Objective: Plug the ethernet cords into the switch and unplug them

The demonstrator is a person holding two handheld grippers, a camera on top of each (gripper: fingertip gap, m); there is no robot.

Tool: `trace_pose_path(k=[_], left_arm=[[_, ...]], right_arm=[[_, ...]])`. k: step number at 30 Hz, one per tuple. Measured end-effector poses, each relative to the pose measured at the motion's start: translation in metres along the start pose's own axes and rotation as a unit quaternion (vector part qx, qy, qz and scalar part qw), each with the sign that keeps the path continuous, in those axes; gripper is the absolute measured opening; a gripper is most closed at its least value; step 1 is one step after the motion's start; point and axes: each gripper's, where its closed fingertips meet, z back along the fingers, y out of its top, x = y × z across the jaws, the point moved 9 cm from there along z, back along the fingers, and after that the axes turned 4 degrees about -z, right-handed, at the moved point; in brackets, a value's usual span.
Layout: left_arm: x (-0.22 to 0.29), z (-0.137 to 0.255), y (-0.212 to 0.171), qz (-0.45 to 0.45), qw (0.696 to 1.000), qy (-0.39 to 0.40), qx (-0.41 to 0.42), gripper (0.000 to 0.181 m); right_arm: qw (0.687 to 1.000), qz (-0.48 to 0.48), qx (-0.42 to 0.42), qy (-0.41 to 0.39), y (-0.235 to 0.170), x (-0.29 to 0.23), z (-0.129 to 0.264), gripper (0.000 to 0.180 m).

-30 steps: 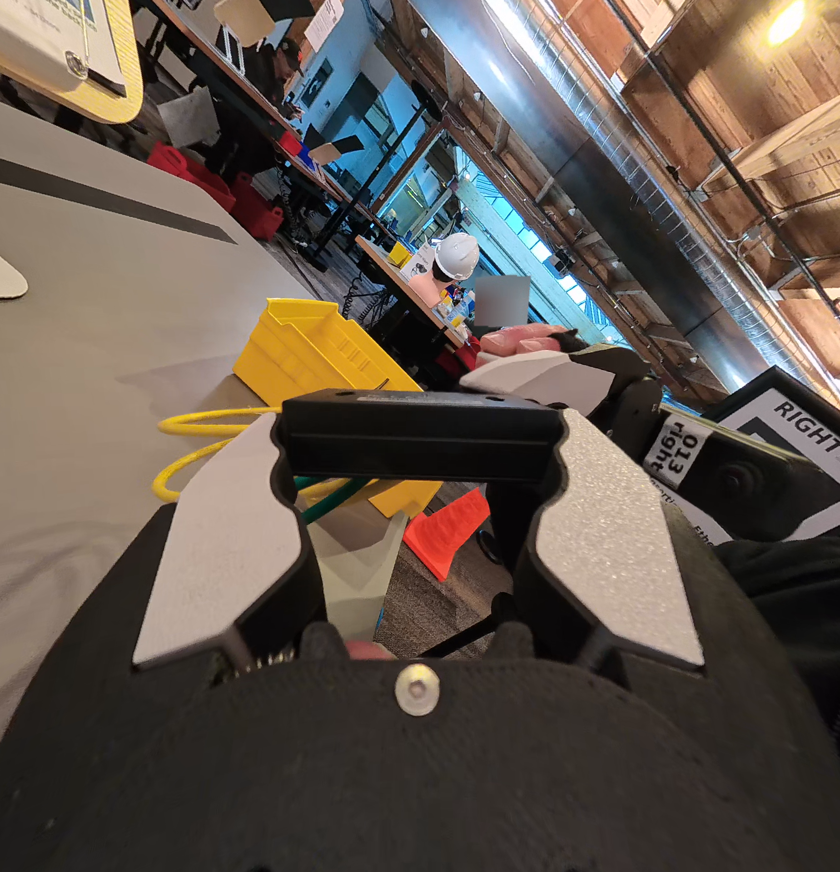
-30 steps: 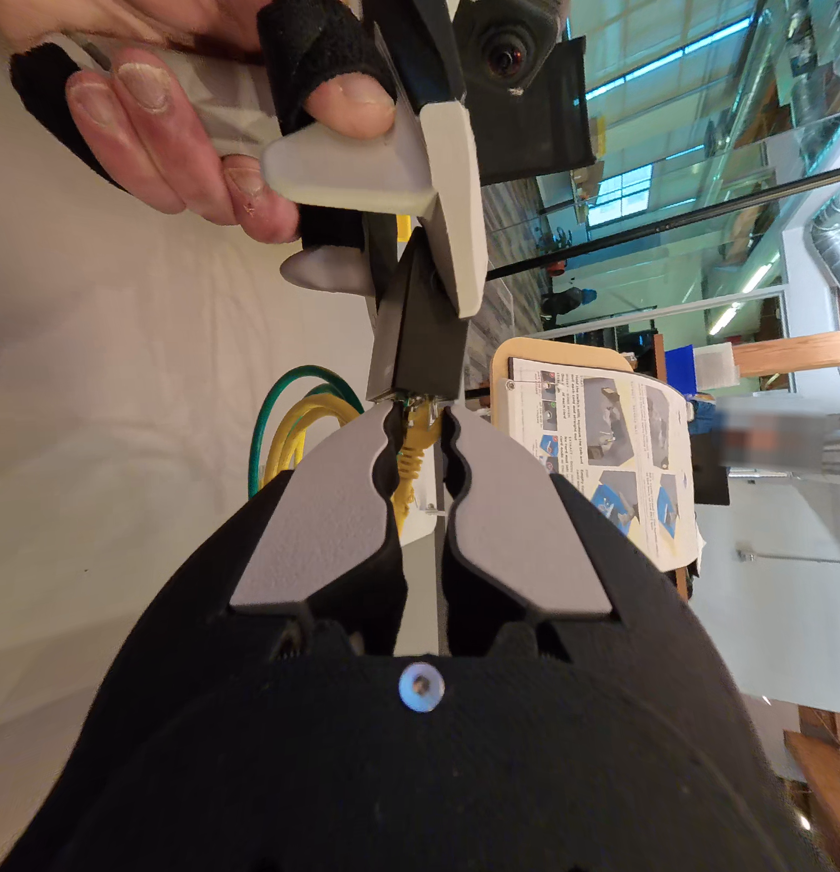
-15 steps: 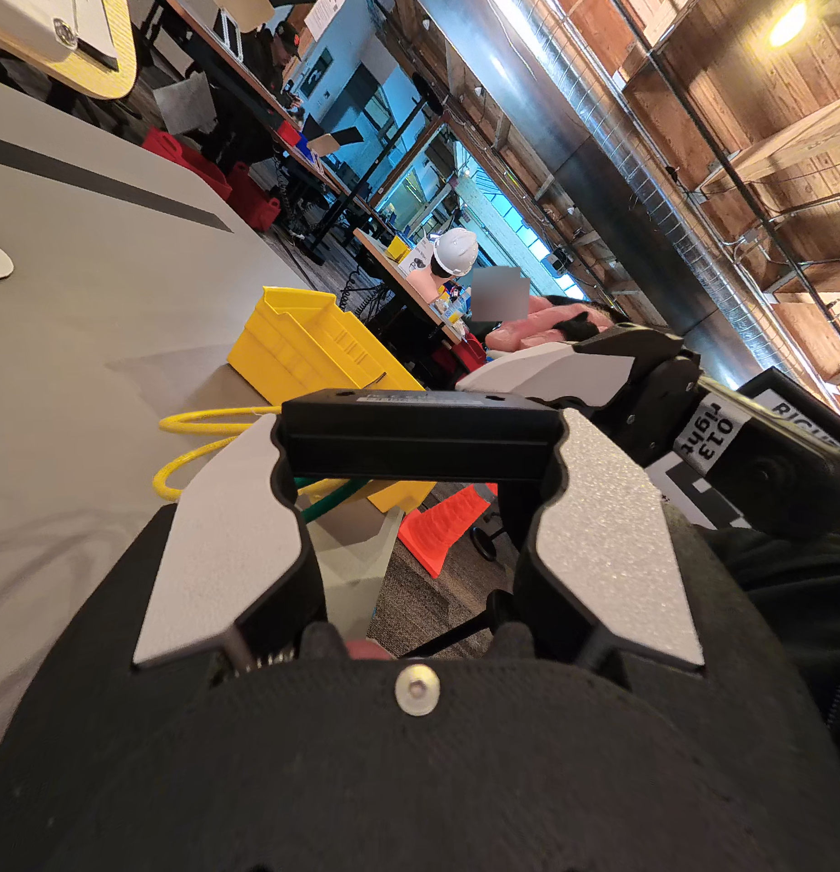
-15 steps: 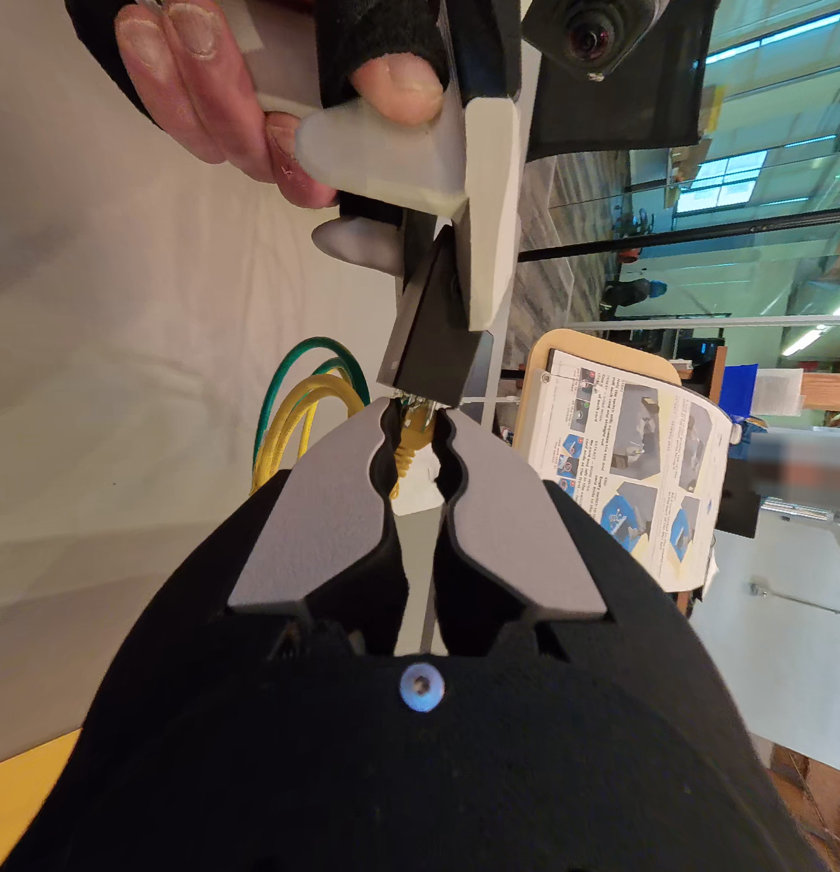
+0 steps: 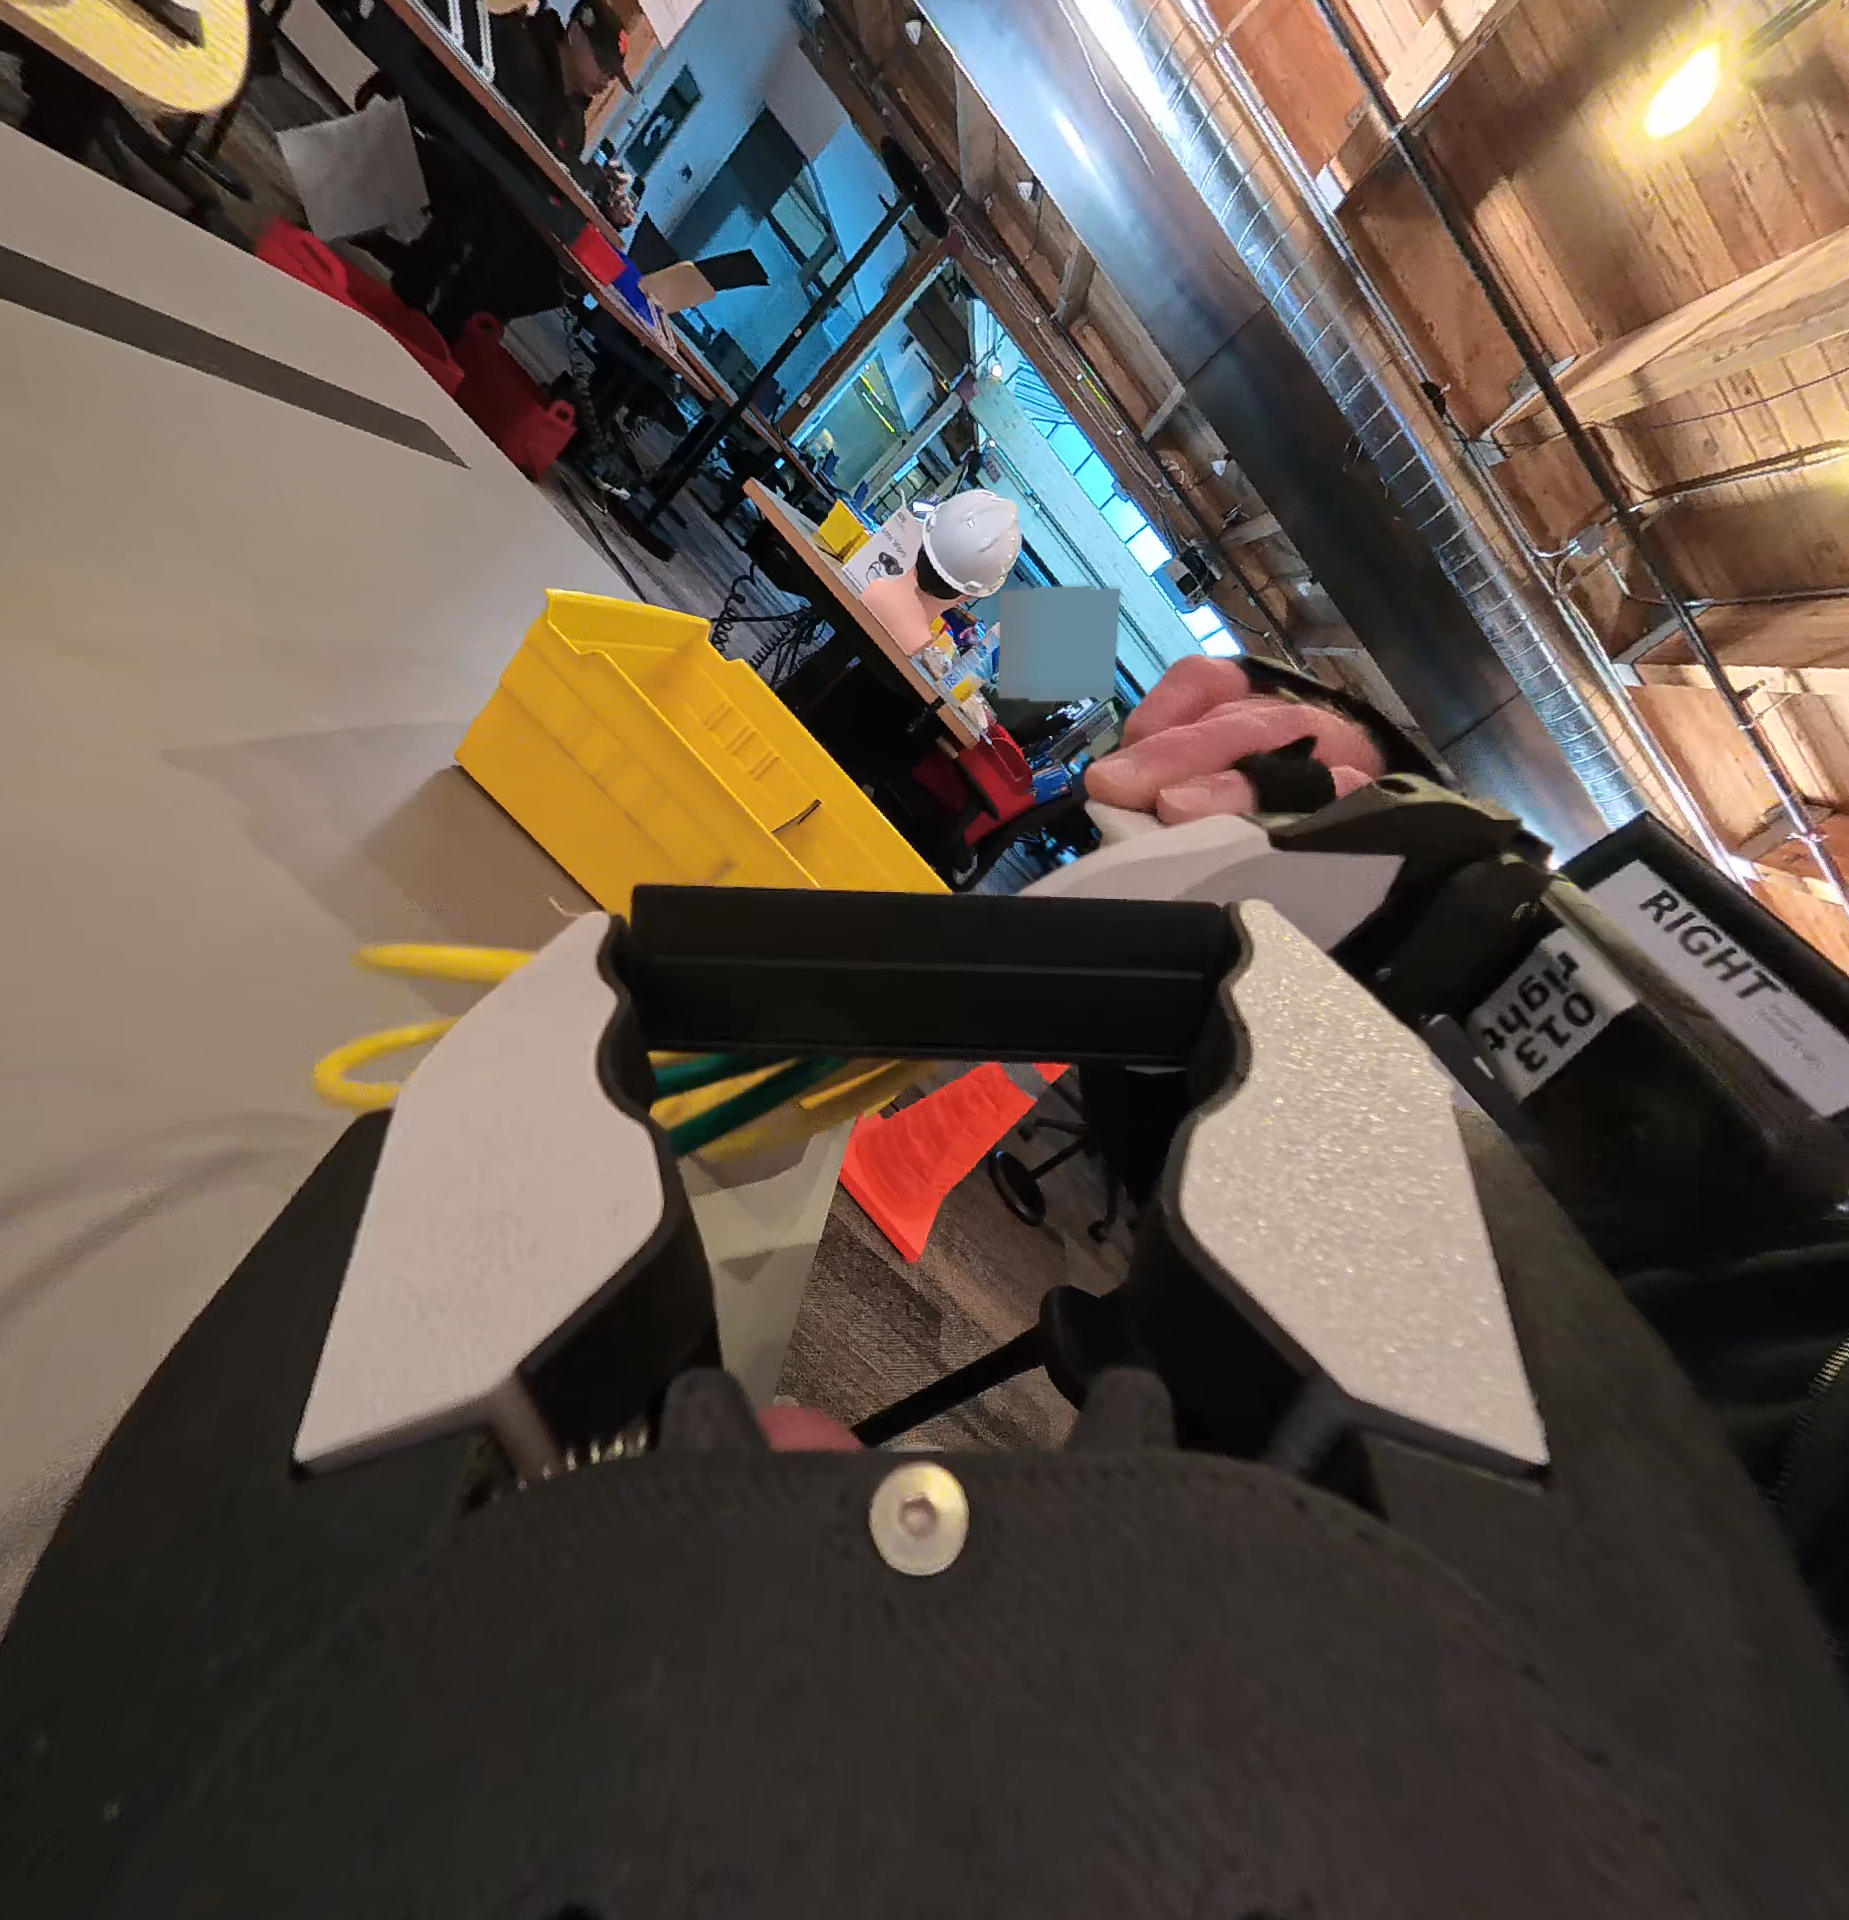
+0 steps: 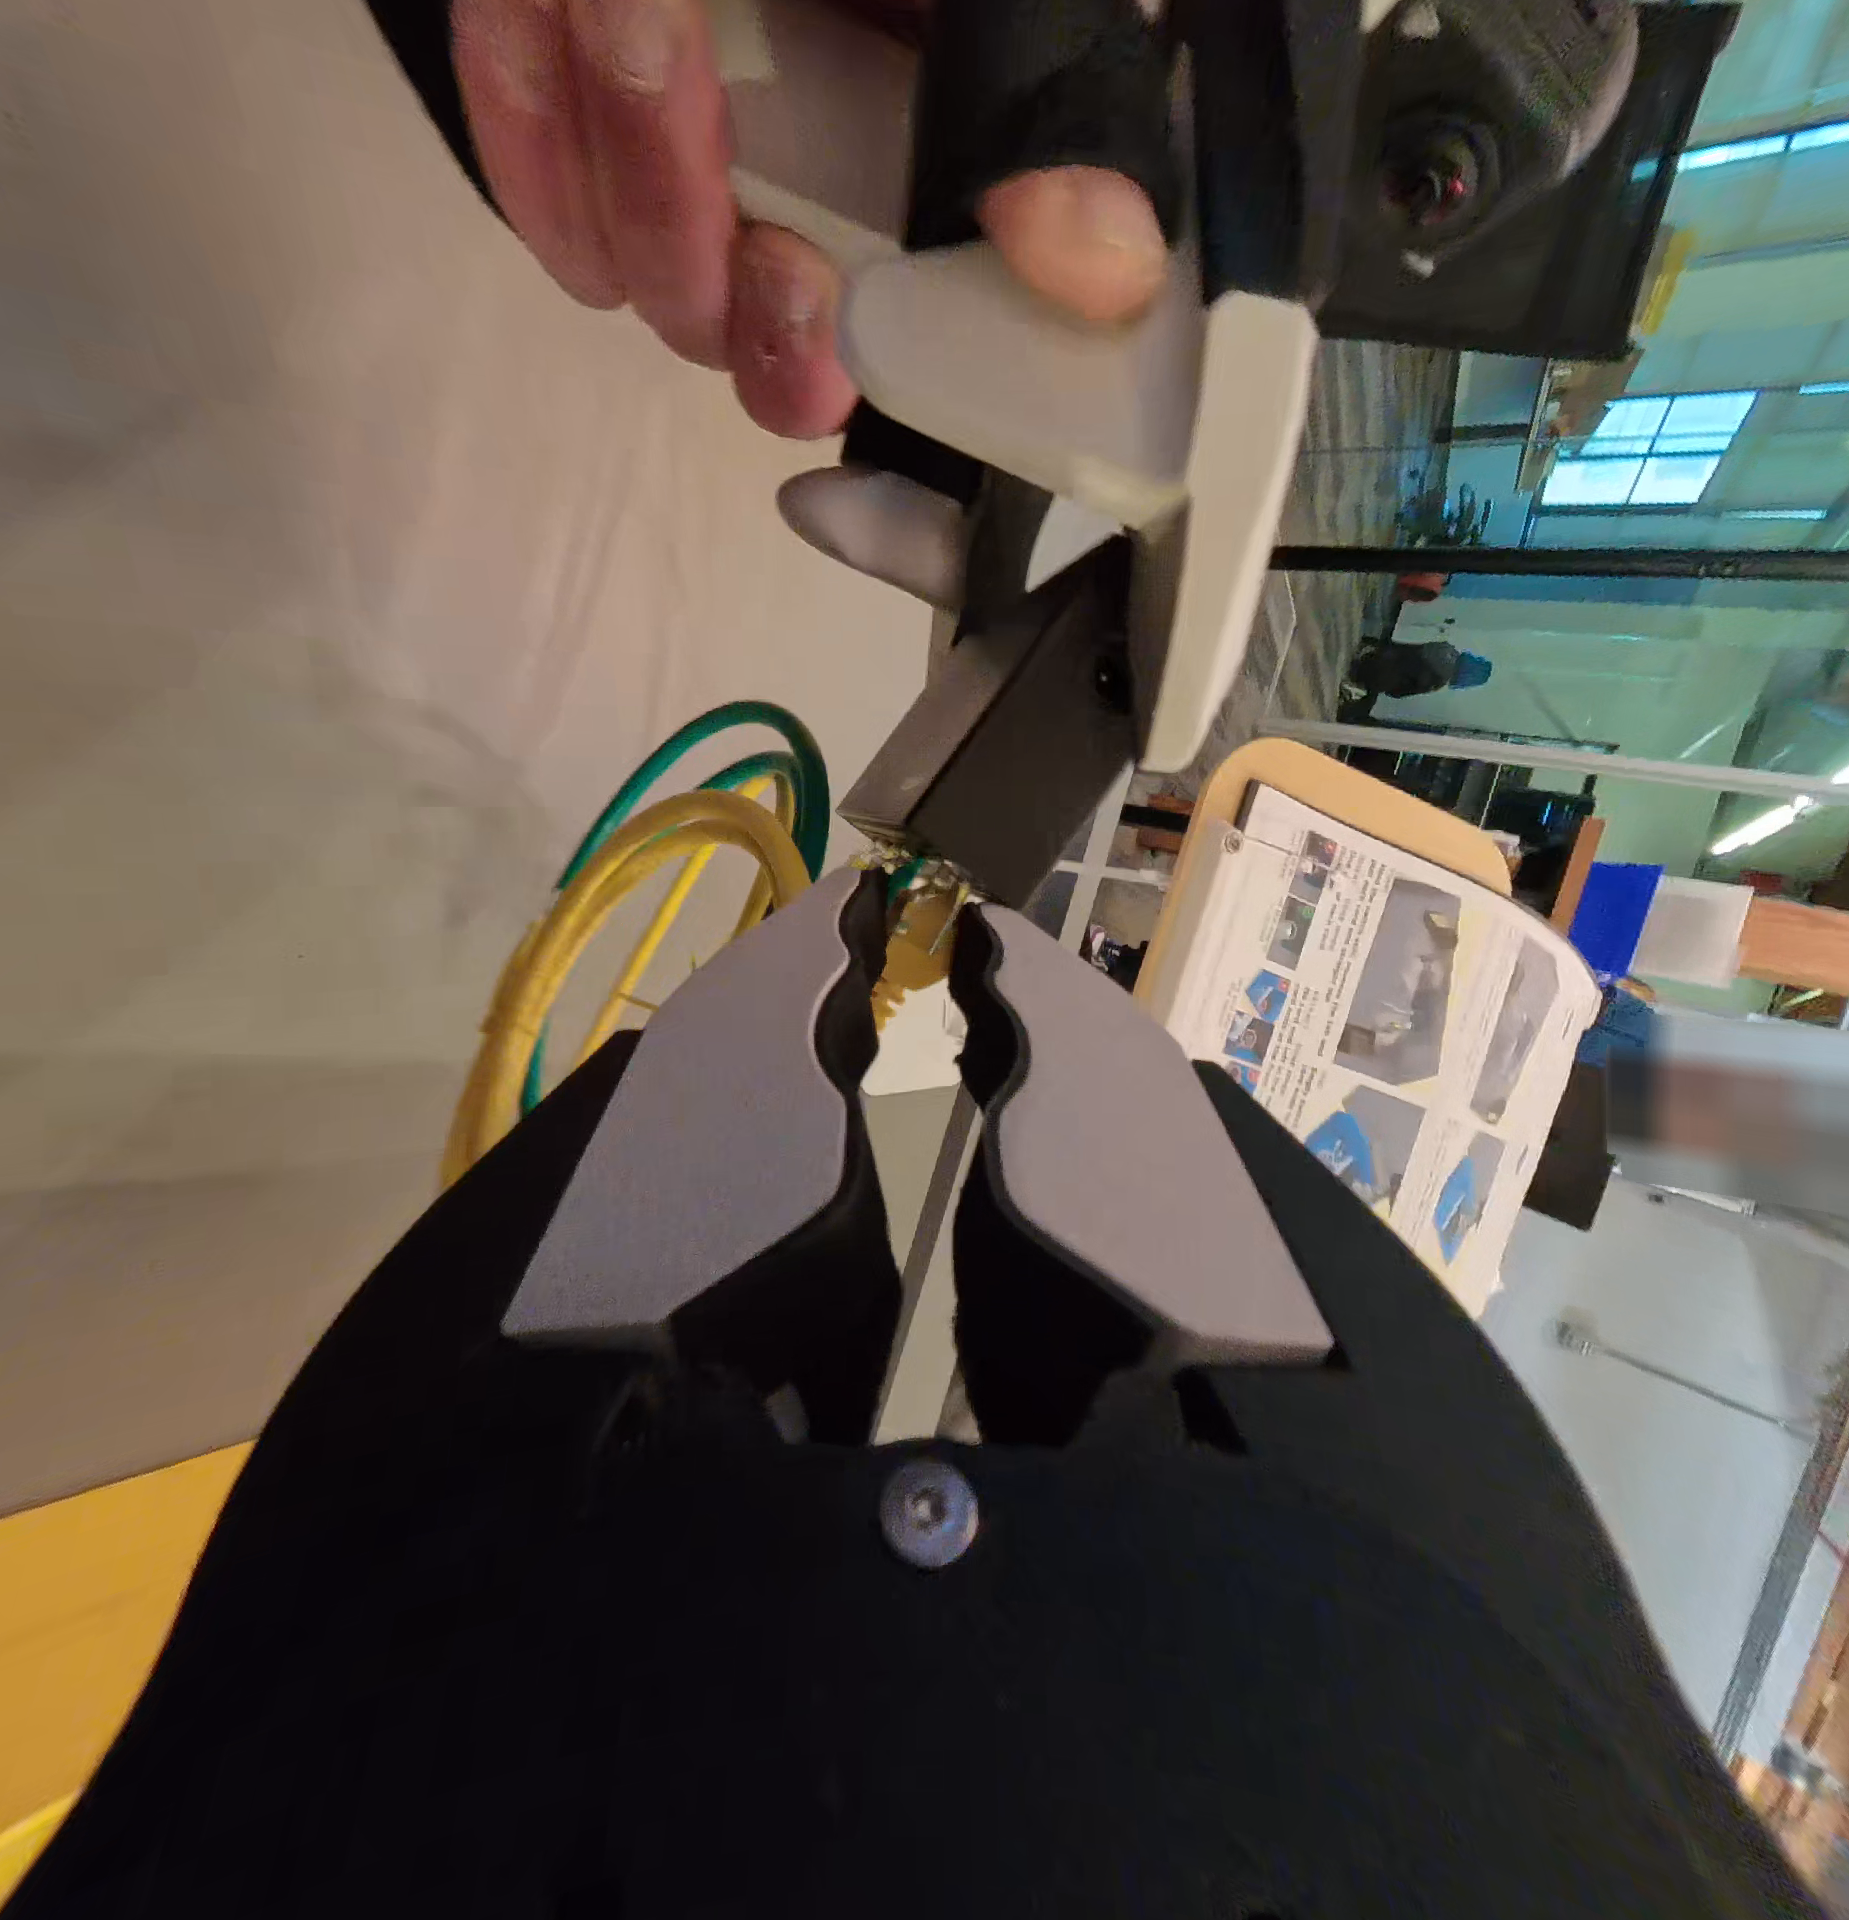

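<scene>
My left gripper (image 5: 920,987) is shut on the black switch (image 5: 920,971), gripping it by its two ends and holding it above the table. Yellow and green ethernet cords (image 5: 754,1091) hang from its underside. In the right wrist view the switch (image 6: 1013,758) tilts between the left gripper's white fingers (image 6: 1221,520). My right gripper (image 6: 915,920) is shut on the yellow cord's plug (image 6: 915,940), right at the switch's port face. A green cord (image 6: 733,748) is plugged in beside it. The yellow cord (image 6: 608,935) loops down to the left.
A yellow bin (image 5: 691,769) stands on the grey table (image 5: 172,623) behind the switch. An orange cone (image 5: 930,1153) is on the floor beyond the table edge. A clipboard with printed pages (image 6: 1367,1018) stands to the right. A bare hand (image 6: 639,156) holds the left gripper. Only a small space, under 4 cm, lies between the two pairs of fingers.
The switch and left gripper have tilted and come closer in the right wrist view. The right gripper stays closed on the yellow plug. In the left wrist view the right gripper has shifted slightly.
</scene>
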Motion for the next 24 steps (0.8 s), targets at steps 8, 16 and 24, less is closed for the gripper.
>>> trace_pose_path(k=[8,16,24], left_arm=[[0.005,0.007,0.016,-0.044,0.998,0.021,0.027,0.102],[-0.003,0.022,0.027,-0.054,0.997,0.039,0.03,0.102],[-0.016,0.039,0.036,-0.08,0.993,0.065,0.054,0.0]], right_arm=[[0.995,-0.091,0.03,-0.005,-0.029,0.014,0.016,0.011],[0.954,-0.284,0.039,-0.088,-0.095,0.028,0.067,0.012],[0.857,-0.498,0.007,-0.133,-0.189,-0.014,0.116,0.012]])
